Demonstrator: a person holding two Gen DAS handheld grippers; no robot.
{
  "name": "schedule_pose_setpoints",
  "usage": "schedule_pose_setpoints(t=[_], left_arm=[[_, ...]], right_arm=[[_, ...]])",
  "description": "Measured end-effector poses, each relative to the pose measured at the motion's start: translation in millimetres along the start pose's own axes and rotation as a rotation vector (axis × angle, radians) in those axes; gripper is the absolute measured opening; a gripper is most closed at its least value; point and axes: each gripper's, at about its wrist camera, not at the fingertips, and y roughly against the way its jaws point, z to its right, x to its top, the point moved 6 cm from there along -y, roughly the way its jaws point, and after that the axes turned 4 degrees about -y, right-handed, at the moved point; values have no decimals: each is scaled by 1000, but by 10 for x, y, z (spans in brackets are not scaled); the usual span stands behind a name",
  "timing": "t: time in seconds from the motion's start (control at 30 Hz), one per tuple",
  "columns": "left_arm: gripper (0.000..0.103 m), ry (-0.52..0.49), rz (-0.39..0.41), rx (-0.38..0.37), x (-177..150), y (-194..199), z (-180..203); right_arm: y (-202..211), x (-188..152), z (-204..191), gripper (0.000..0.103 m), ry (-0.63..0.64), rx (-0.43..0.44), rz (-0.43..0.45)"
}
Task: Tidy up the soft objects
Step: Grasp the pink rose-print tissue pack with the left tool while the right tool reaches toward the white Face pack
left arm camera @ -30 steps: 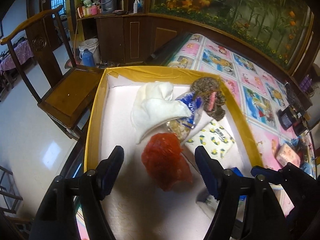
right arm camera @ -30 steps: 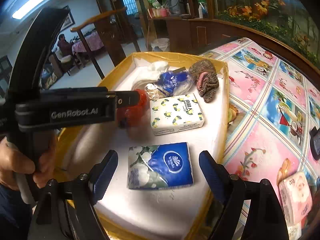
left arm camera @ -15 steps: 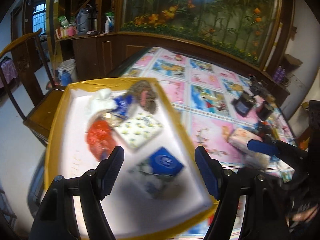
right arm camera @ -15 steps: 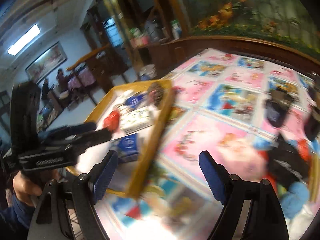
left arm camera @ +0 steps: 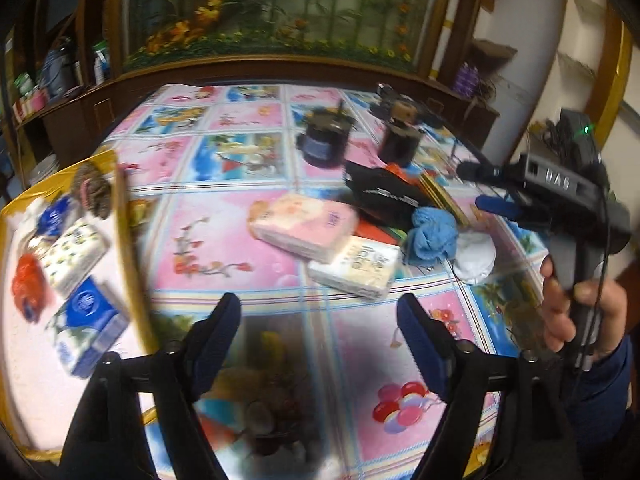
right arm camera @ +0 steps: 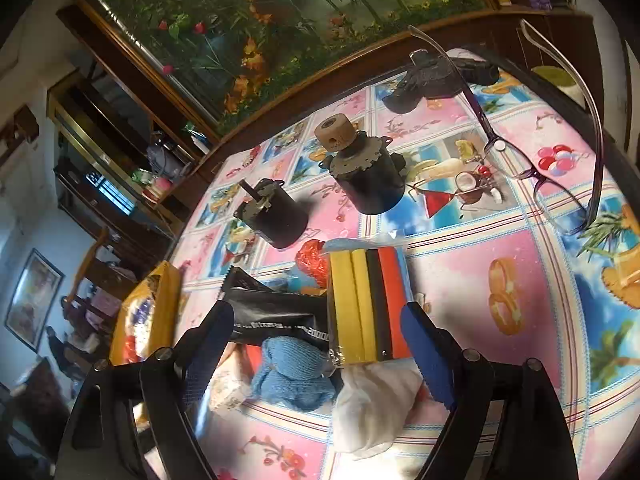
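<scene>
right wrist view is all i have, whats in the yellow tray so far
Observer: The left wrist view shows a blue tissue pack, a lemon-print pack and a red bag in the tray.
Operator: any soft stuff out on the table left of the blue cloth
Observer: Yes, a pink tissue pack lies on the tablecloth, touching a white pack.
Operator: left gripper holding anything
Observer: No, the left gripper is open and empty above the tablecloth.
</scene>
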Motion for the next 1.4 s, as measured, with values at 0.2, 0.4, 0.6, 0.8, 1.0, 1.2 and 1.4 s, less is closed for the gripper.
schedule_pose_setpoints(t=[0.2, 0.4, 0.6, 0.8, 1.0, 1.2, 1.4], left_arm=[[84, 12, -49, 2, 128, -367, 41], [86, 73, 23, 85, 567, -485, -103], [87, 108, -94, 185, 758, -977, -319], [68, 53, -118, 132, 474, -906, -215], [65, 50, -103, 106, 106, -558, -163], [74, 45, -93, 105, -95, -403, -169], [80, 44, -101, 122, -185, -394, -183]], right_arm=[[63, 6, -22, 89, 9, 30, 13], [26, -44, -30, 89, -13, 69, -12], [56, -40, -24, 89, -8, 63, 0], [72, -55, -77, 89, 4, 83, -8], [44, -146, -245, 90, 64, 99, -26], [-61, -337, -481, 90, 147, 120, -77], [-91, -467, -660, 90, 243, 122, -89]])
